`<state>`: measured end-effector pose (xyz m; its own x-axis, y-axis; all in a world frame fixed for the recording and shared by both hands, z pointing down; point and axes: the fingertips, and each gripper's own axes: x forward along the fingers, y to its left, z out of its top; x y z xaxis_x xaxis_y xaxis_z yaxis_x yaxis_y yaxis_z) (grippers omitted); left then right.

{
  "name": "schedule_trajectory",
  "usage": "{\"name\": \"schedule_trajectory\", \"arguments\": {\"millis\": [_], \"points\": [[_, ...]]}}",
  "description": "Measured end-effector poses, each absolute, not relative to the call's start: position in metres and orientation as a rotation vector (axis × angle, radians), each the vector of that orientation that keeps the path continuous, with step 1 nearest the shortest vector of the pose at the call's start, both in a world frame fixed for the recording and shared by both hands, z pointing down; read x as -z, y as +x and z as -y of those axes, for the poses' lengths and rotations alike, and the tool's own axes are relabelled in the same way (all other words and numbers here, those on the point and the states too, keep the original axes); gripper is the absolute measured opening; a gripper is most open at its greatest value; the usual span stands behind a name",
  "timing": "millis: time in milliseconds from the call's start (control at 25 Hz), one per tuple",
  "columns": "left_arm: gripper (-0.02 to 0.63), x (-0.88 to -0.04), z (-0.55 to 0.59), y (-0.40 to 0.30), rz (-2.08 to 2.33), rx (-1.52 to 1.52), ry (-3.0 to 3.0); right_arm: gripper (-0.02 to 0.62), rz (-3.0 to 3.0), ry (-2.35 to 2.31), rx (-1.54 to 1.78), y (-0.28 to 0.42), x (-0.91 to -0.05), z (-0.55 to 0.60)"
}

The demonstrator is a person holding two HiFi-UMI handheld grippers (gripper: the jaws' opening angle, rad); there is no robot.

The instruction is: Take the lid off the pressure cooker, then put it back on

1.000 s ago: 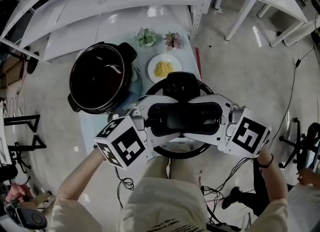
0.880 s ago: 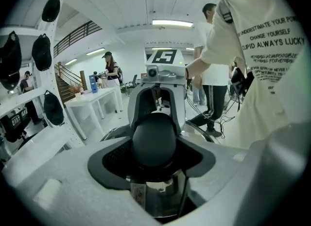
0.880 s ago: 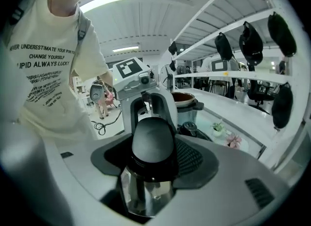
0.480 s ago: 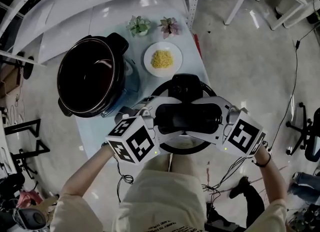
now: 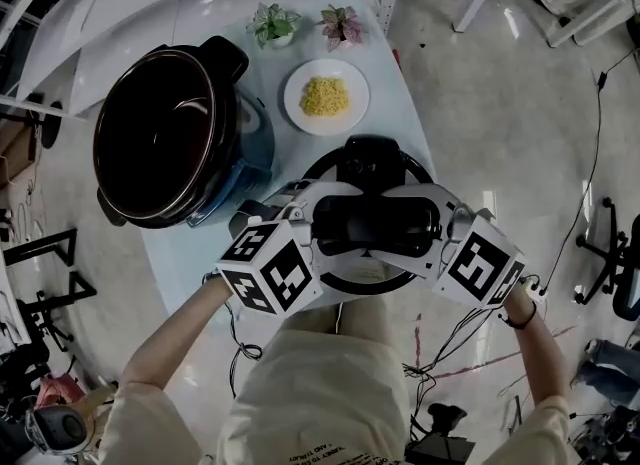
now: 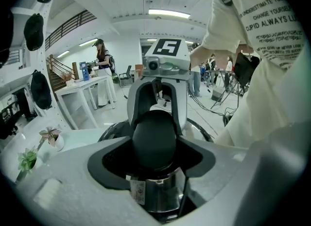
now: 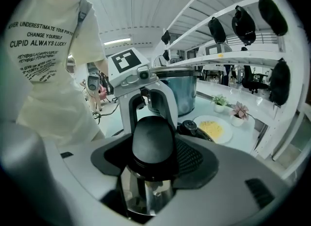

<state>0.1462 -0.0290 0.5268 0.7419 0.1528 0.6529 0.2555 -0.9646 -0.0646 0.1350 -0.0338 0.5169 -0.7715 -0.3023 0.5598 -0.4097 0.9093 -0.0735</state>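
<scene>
The open pressure cooker pot (image 5: pixel 165 133) stands at the table's left, dark inside; its steel wall (image 7: pixel 177 91) shows in the right gripper view. Its round lid (image 5: pixel 365 291) is off the pot, over the table's near right corner. Both grippers grasp the lid's black handle (image 5: pixel 375 225) from opposite sides. My left gripper (image 5: pixel 325 228) is shut on the handle (image 6: pixel 154 137), and my right gripper (image 5: pixel 432 228) is shut on the same handle (image 7: pixel 153 145). Whether the lid touches the table I cannot tell.
A white plate of yellow food (image 5: pixel 326 96) lies behind the lid. Two small potted plants (image 5: pixel 272 25) (image 5: pixel 340 25) stand at the table's far edge. The pale table (image 5: pixel 190 253) is narrow, and white shelf frames and floor cables surround it.
Both grippers have sunk together with the lid held between them, closer to the tabletop. The pot has not moved on the table.
</scene>
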Motion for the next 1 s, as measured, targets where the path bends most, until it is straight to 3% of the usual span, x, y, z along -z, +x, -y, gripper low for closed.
{"name": "schedule_trajectory", "arguments": {"millis": [1000], "points": [[0.287, -0.559, 0.024, 0.151, 0.269, 1.088, -2.726, 0.273, 2.443, 0.504, -0.212, 0.141, -0.551, 0.029]]}}
